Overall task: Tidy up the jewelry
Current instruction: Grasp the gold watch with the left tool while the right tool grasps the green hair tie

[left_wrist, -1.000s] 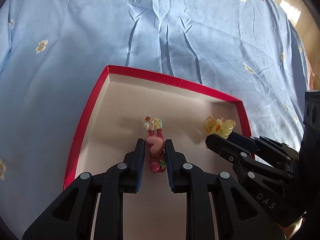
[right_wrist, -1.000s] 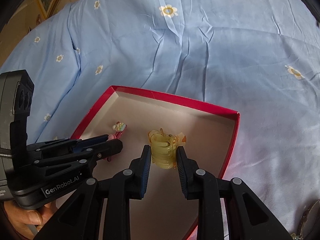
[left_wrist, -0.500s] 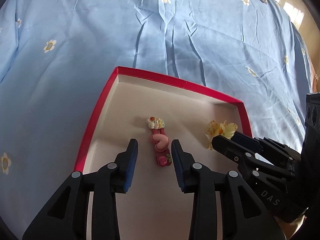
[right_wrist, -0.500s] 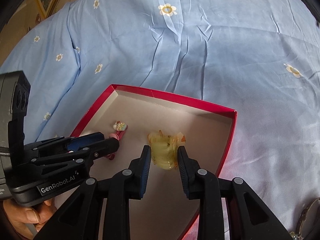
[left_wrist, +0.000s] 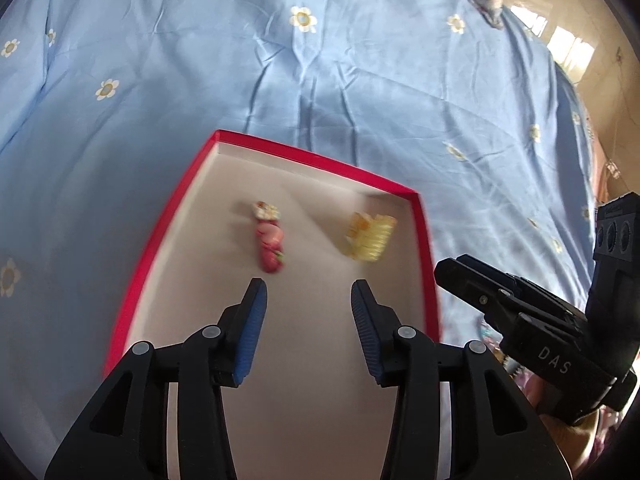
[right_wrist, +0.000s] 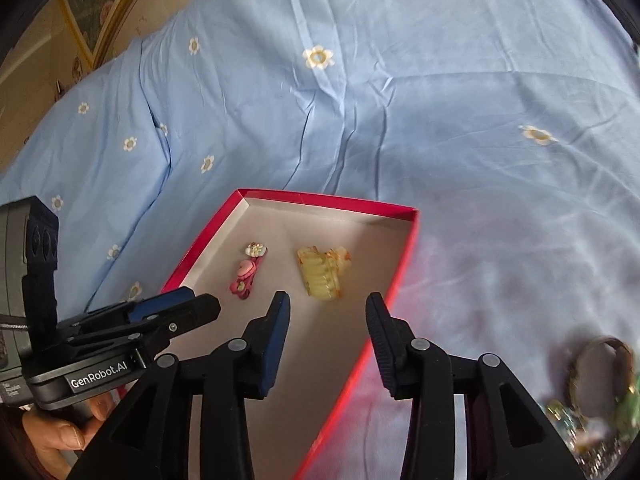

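Beyond left tool (left_wrist: 306, 290) | pink clip (left_wrist: 270, 240) | jaws opening, empty

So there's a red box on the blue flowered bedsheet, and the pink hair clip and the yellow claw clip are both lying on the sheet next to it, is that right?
Not quite. The pink hair clip and the yellow claw clip lie inside the red box, on its pale floor, not on the blue flowered bedsheet beside it. The right wrist view shows this clearly. The box does sit on the sheet.
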Tool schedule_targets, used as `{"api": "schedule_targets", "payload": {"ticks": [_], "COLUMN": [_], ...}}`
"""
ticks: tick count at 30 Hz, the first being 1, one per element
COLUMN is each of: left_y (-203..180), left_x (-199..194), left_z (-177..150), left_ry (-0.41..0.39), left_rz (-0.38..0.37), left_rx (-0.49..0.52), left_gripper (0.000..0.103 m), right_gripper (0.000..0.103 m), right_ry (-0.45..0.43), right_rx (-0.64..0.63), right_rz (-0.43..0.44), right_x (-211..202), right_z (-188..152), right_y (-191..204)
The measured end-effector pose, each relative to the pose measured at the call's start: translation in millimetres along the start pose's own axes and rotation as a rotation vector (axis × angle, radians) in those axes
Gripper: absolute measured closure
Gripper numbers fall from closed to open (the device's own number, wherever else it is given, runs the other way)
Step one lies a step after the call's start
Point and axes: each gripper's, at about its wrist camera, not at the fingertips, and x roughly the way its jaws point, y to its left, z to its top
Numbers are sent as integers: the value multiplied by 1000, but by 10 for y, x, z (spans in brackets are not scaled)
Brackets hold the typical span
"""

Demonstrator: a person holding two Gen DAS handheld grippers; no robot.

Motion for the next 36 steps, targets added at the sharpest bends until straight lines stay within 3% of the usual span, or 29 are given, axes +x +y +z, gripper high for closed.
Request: {"api": "schedule_targets", "payload": {"ticks": [16,36], "left_y": [-599,-1234], "left_x": [-199,-16], "left_z": [-252,-240], "left_ry": [12,48], "left_rz": [-72,-130], "left_rx": [77,174], "left_gripper": [60,58], "right_gripper": [59,59], "right_ry": [-59,-124], "right_rx": [82,200], "right_rz": [-68,-241], "right_x": [-712,-1509], "right_z": [-300,-645], "right_y": [-409,-1302]}}
